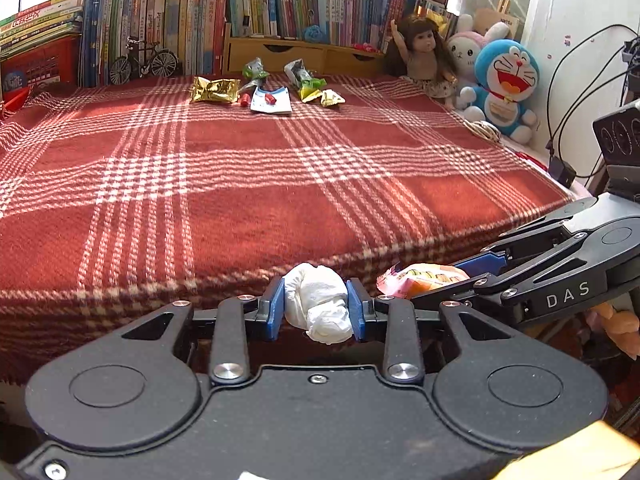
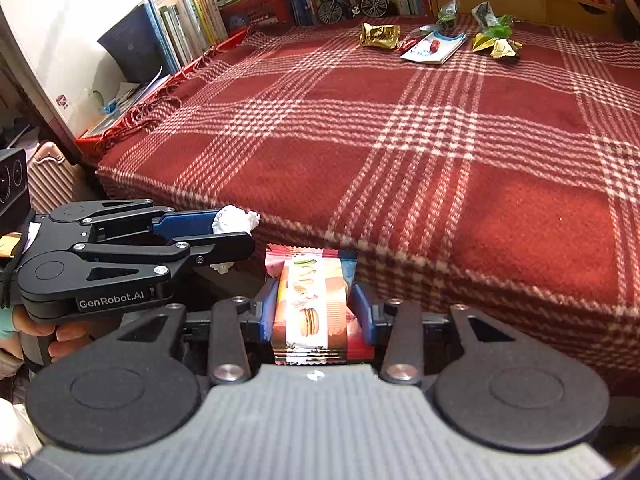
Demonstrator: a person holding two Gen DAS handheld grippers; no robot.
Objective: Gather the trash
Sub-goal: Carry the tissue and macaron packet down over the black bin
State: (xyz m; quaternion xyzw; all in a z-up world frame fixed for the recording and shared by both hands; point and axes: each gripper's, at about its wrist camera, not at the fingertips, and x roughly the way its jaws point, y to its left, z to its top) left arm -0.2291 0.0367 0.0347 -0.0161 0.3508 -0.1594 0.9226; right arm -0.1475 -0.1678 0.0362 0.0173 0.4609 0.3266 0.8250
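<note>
Beyond the blanket's (image 1: pixel 280 168) near edge, left jaws clamp crumpled tissue (image 1: pixel 320 304), right jaws a snack wrapper (image 2: pixel 316 304).

A desk (image 1: pixel 224 184) covered by a red and white plaid blanket (image 1: pixel 360 200) stretches ahead of the tools. Far out in front, near its back edge, lies a loose cluster of litter: a crumpled gold foil wrapper (image 1: pixel 213 90), a white and blue packet (image 1: pixel 272 100) with a small red piece (image 1: pixel 270 99) on it, green wrappers (image 1: pixel 308 80) and a yellow wrapper (image 1: pixel 332 98). A model bicycle (image 1: pixel 144 60) stands beyond them to the left; a doll (image 1: pixel 424 52) and plush toys (image 1: pixel 506 84) sit far right.
</note>
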